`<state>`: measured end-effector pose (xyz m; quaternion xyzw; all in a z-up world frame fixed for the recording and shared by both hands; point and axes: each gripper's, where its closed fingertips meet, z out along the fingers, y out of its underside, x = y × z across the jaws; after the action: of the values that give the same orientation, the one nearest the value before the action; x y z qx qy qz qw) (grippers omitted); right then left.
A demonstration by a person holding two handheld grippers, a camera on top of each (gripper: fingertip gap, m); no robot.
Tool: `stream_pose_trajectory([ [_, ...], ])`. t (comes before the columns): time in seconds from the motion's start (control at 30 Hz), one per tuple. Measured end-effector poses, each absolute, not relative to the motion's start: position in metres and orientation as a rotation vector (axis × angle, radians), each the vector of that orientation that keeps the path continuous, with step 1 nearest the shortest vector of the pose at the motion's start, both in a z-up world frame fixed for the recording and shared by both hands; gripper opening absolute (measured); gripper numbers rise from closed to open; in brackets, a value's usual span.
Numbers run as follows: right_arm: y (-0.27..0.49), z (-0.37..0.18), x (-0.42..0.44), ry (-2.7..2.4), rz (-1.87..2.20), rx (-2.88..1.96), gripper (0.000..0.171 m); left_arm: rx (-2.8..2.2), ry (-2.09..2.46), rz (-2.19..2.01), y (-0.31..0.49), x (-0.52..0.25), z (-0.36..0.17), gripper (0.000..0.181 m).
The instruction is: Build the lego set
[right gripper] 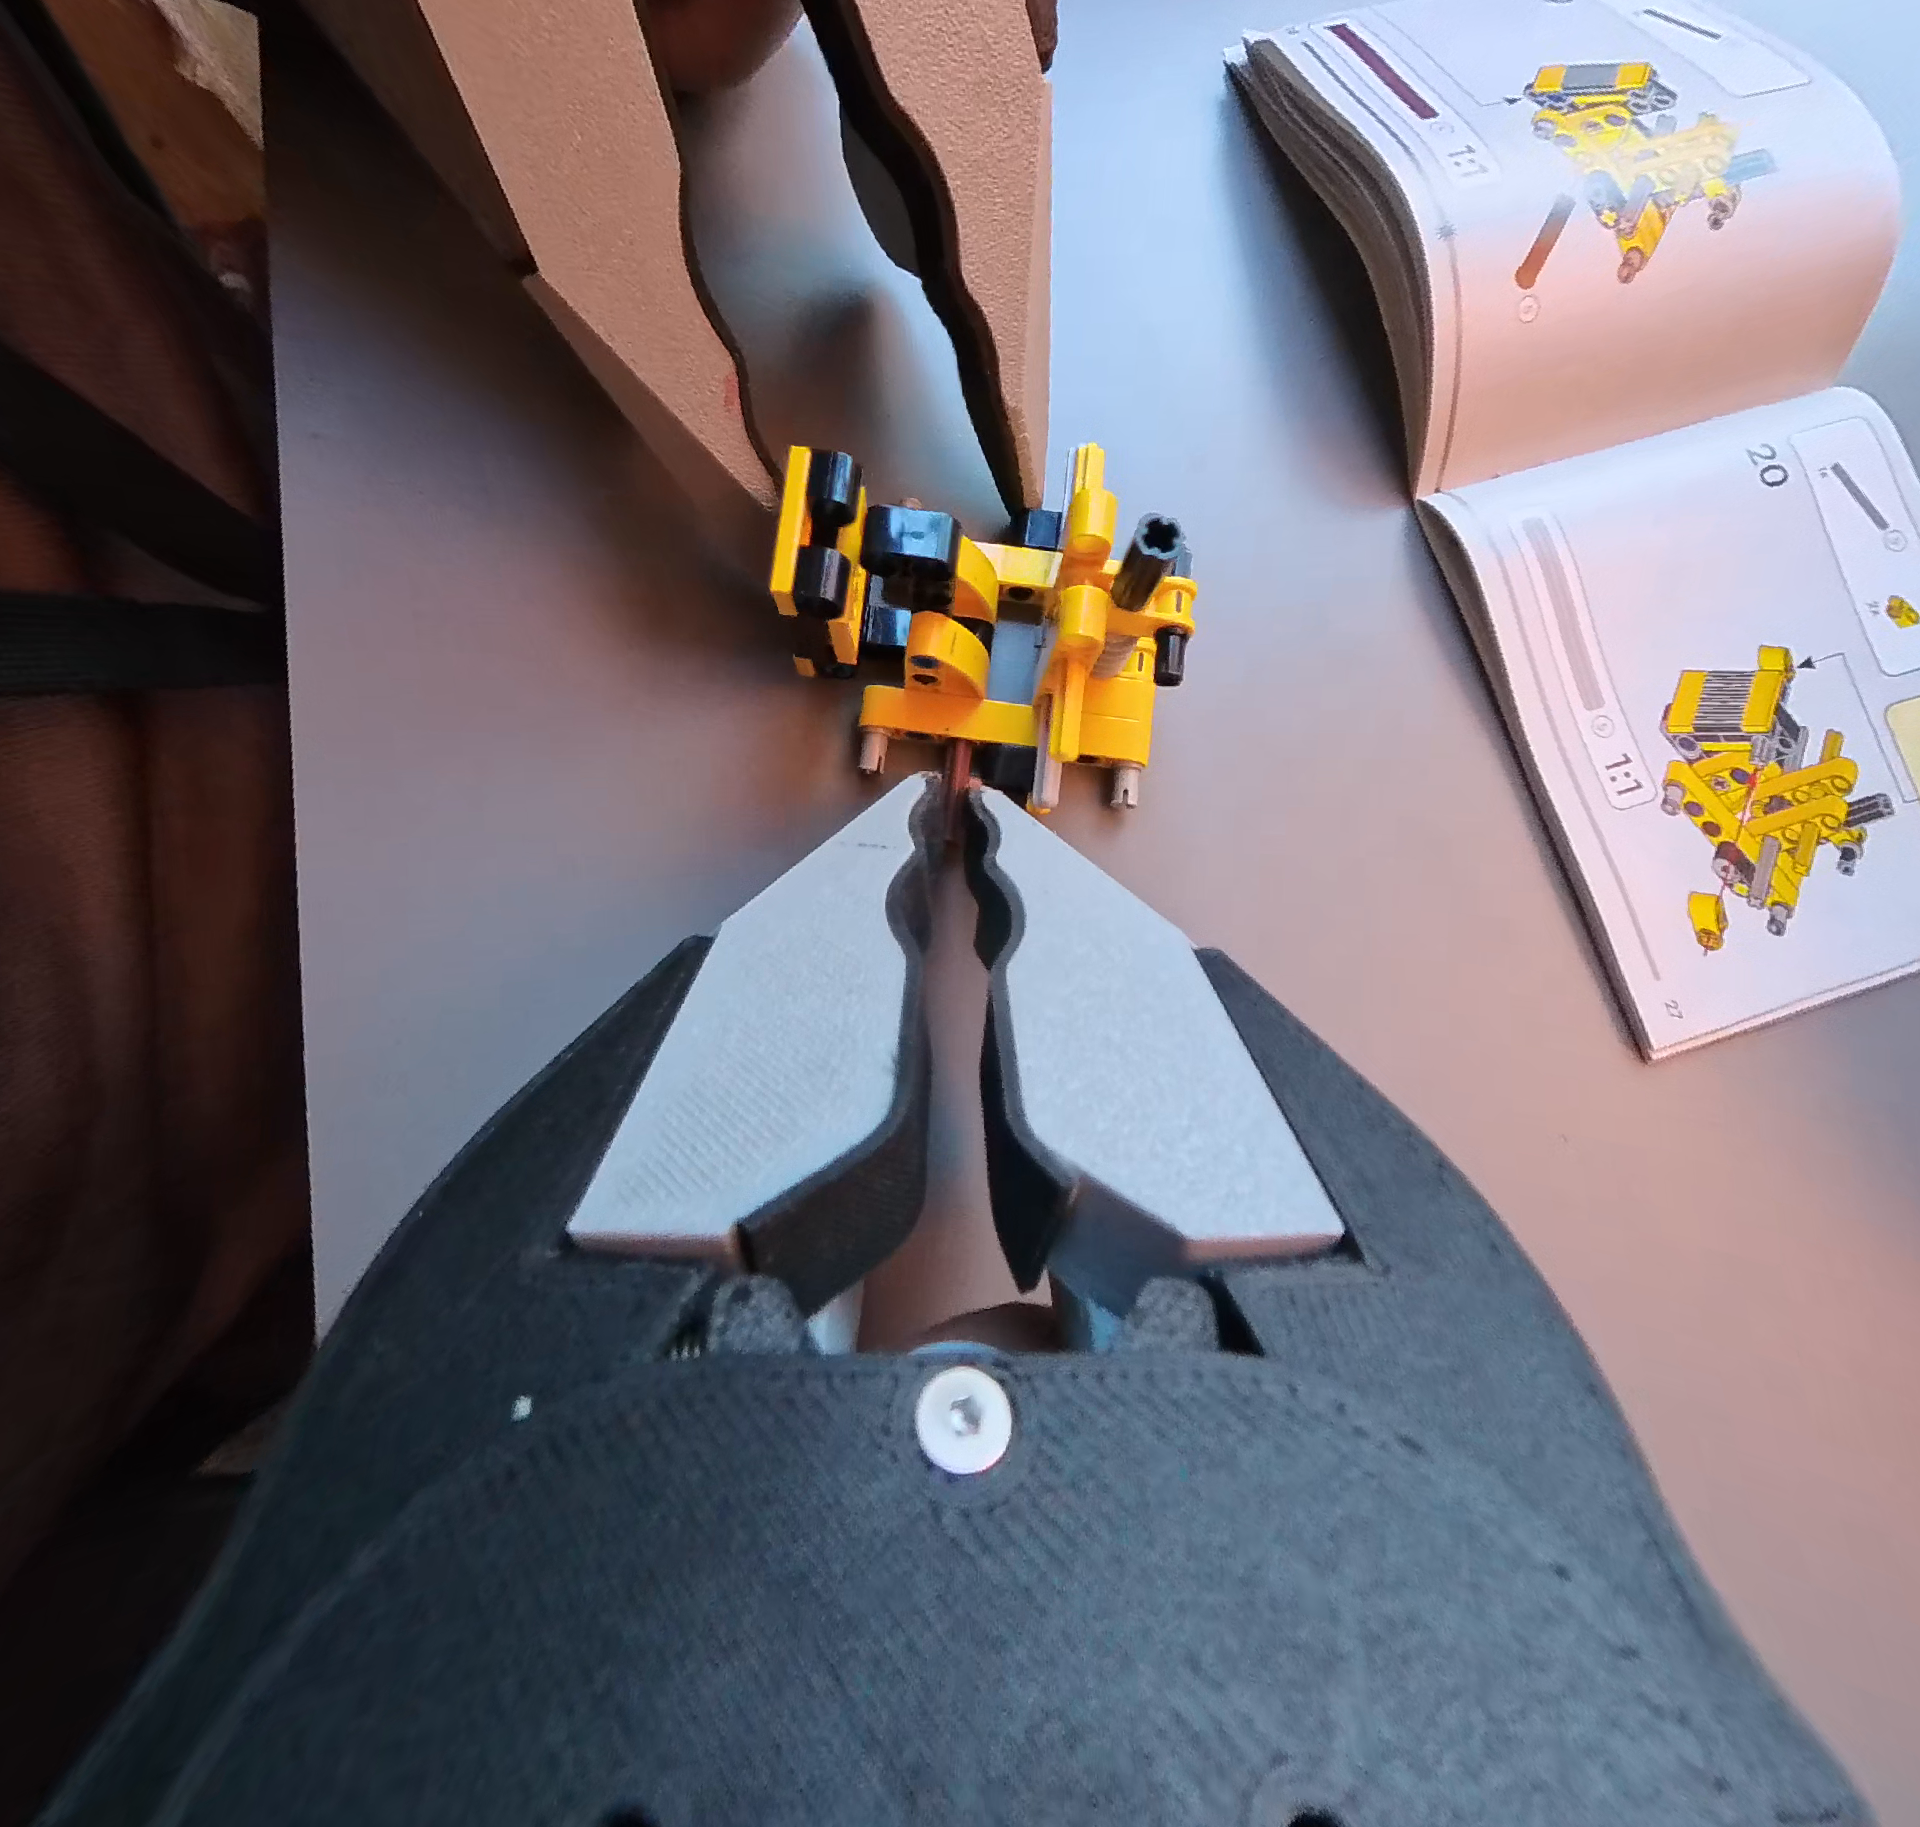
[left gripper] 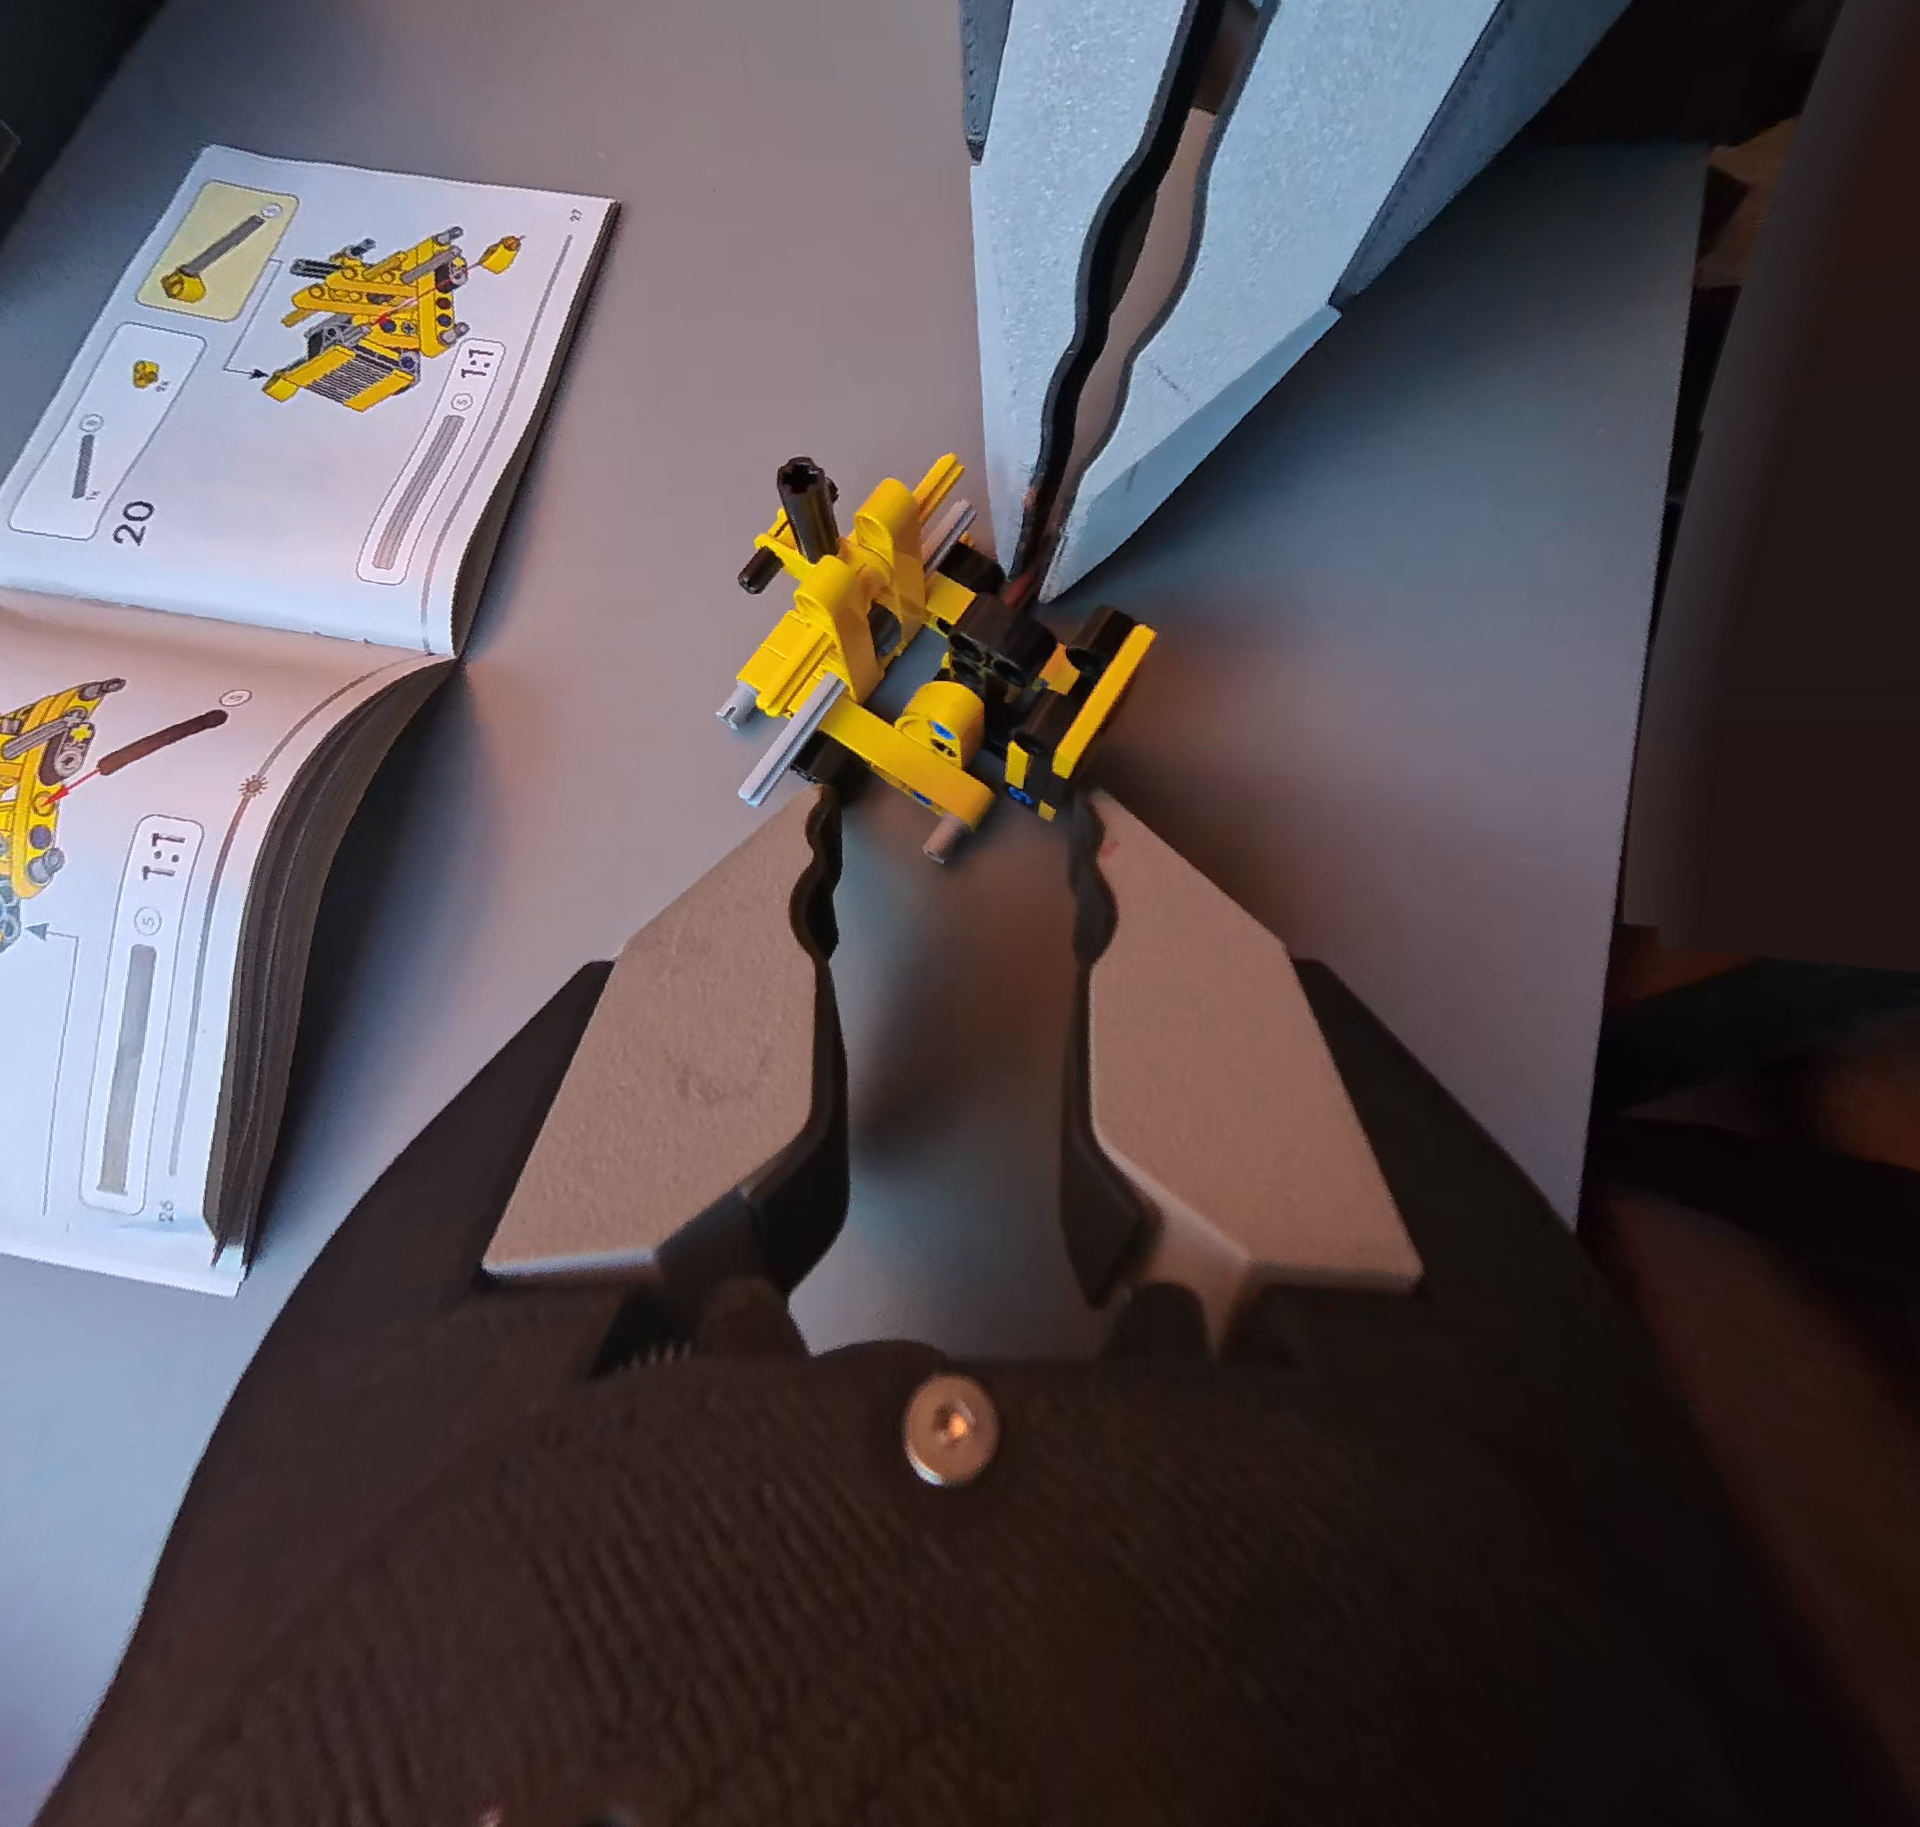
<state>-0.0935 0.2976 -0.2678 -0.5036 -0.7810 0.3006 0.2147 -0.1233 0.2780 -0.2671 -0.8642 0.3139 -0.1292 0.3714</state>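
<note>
On the grey table [left gripper: 1351,634], yellow lego model [left gripper: 914,655] between both grippers' fingers [right gripper: 831,904].

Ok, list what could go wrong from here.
1. The right gripper pinches only the tip of a thin dark axle; it may slip or go in crooked.
2. The left gripper is spread around the model, so a push could slide it toward the table edge.

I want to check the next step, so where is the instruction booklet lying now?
The instruction booklet lies open on the grey table, left of the lego model in the left wrist view and at the right in the right wrist view.
</note>
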Motion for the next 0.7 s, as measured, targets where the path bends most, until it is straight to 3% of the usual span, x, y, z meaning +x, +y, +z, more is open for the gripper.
stream_pose_trajectory([
  [0.7, 0.2975, -0.2671, -0.0980, -2.158, 0.860, -1.359, 0.000, -2.221, 0.789, -0.308, 0.2784, -0.1267, -0.2669, 0.041],
])
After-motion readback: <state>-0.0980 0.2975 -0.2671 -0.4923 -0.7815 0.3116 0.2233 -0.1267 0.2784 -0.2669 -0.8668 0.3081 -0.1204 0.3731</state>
